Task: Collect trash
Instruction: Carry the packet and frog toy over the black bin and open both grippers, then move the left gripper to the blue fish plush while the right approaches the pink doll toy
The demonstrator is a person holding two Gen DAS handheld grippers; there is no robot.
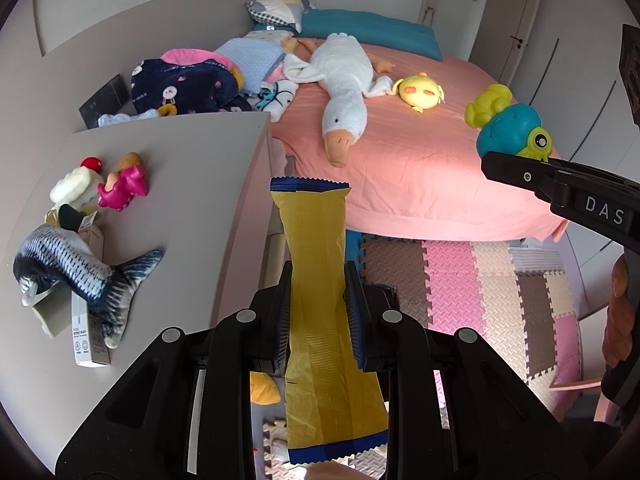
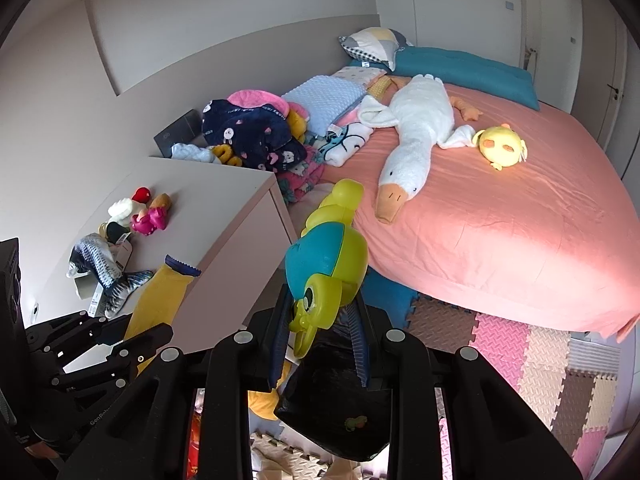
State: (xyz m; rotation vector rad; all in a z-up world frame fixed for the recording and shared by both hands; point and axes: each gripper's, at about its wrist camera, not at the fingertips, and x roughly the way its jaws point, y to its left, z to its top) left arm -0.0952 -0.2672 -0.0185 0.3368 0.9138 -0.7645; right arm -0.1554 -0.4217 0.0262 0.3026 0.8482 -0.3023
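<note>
The left tongs (image 1: 320,316) are clamped on a yellow wrapper (image 1: 316,280) with blue ends, pinched near its middle so both ends hang free. The right tongs (image 2: 320,332) are closed on a teal-and-green toy (image 2: 328,256), with what looks like a black bag (image 2: 336,412) hanging under them.

The wrapper is thin and slick; it could probably slide out of the pads if the hand swings or tilts. The toy is bulky and held only at its lower end, so it may twist loose. With both tongs full, neither can hold the bag's mouth open, so the wrapper may miss it.

A grey counter (image 1: 192,184) at the left carries a plush fish (image 1: 76,268), a small box (image 1: 90,344) and small toys. Beyond it, a bed (image 1: 424,176) with a pink sheet holds a goose plush (image 1: 344,92), a yellow chick (image 1: 420,90) and heaped clothes. Foam mats (image 1: 480,280) cover the floor.
</note>
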